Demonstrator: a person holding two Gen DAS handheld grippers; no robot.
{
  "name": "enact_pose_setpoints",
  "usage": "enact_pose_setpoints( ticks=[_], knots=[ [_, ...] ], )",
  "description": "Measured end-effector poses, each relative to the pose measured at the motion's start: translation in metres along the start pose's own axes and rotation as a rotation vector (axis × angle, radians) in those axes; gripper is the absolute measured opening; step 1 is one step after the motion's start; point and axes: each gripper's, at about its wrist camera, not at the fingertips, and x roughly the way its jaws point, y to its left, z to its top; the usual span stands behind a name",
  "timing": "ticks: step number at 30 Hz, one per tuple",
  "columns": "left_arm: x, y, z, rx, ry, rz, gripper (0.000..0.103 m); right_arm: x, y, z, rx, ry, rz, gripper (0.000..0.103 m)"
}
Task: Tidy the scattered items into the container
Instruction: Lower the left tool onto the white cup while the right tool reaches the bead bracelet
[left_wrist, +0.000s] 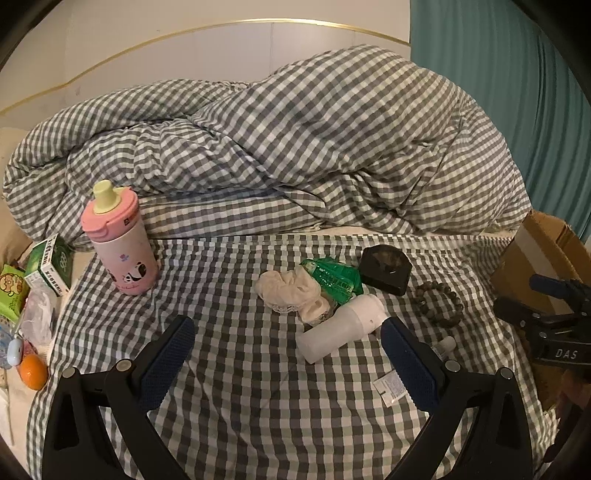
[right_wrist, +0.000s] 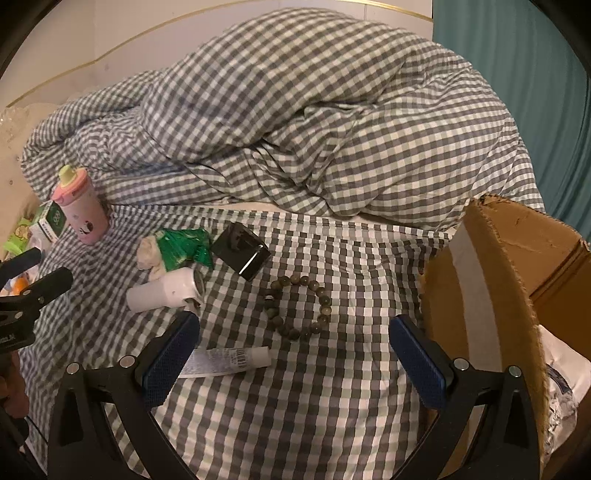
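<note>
Meanwhile, left tongs (left_wrist: 288, 354) spread wide, empty, right tongs (right_wrist: 295, 350) likewise, bead bracelet (right_wrist: 299, 310) between, cardboard box (right_wrist: 491, 280) beside.

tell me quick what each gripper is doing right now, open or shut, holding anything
Left gripper: open, holding nothing.
Right gripper: open, holding nothing.

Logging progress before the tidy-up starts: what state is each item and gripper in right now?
left gripper: open, empty
right gripper: open, empty
pink bottle: upright, capped
white bottle: lying down
bead bracelet: flat on sheet
tube: lying, capped
cardboard box: open
</note>
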Motion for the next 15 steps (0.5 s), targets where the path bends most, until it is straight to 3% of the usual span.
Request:
enact_pose_setpoints(
  ticks=[10, 15],
  knots=[
    [0.038, -0.006, -0.004, 0.046, 0.02, -0.005, 0.099, 0.036, -0.008, -0.003, 0.014, 0.05, -0.02, 0.103],
    [0.057, -0.01, -0.005, 0.071, 0.031, -0.044, 0.098, 0.049, -0.013, -0.004, 0.026, 0.066, -0.019, 0.103]
  ],
)
